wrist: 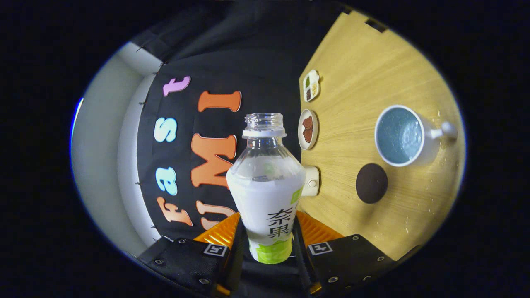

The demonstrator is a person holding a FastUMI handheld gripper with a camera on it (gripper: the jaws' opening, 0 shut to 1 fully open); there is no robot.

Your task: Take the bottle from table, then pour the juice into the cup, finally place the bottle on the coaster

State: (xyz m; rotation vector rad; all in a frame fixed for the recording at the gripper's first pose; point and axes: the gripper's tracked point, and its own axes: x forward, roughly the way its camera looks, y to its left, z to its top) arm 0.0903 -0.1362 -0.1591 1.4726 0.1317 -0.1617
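Note:
My gripper (268,244) is shut on a clear plastic bottle (266,186) with a white and green label; both fingers press its lower body. The bottle has no cap, and its open mouth points ahead. The whole view is rolled on its side, so the wooden table (356,82) stands to the right of the bottle. On the table a white cup (401,135) with a handle holds pale liquid. A dark round coaster (371,183) lies beside the cup, nearer to my fingers. The bottle is off the table, apart from both cup and coaster.
Beyond the bottle, at the table's far edge, stand a small plate with brown pieces (308,129), a divided snack dish (311,85) and a small white object (311,181). Drops of liquid speckle the wood near the cup.

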